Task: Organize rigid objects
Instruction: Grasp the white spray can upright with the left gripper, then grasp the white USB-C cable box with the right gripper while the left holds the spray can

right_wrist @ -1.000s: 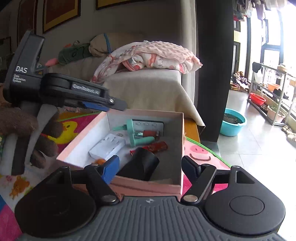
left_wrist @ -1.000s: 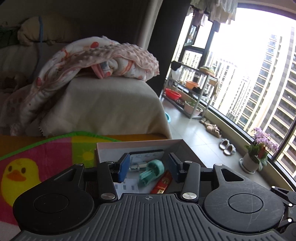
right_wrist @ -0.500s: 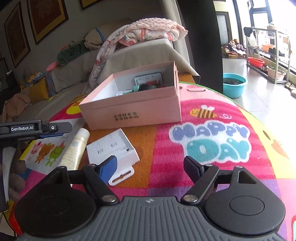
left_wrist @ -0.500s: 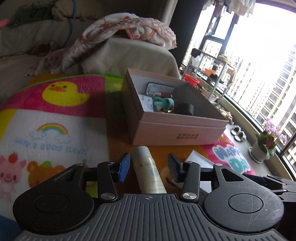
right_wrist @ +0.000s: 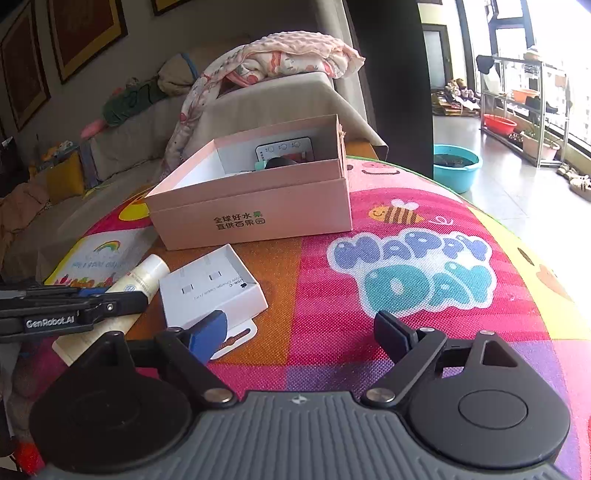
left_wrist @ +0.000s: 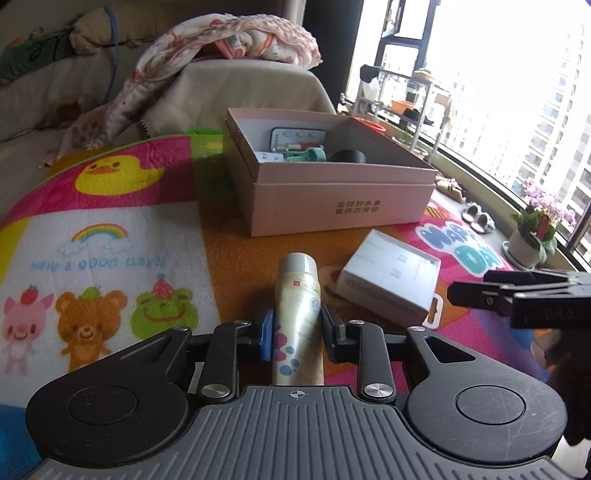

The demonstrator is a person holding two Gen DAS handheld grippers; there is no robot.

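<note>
Left gripper fingers clamp the cream tube (cap toward 12 o'clock, pink box). Right gripper spread wide, holding nothing.

The setting was a home living room in a high-rise flat. A beige covered sofa carried a pink patterned blanket; framed pictures hung above; a colourful cartoon play mat lay nearby.

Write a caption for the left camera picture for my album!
Left hand-held gripper closed on a cream tube, with the pink box ahead.
</note>
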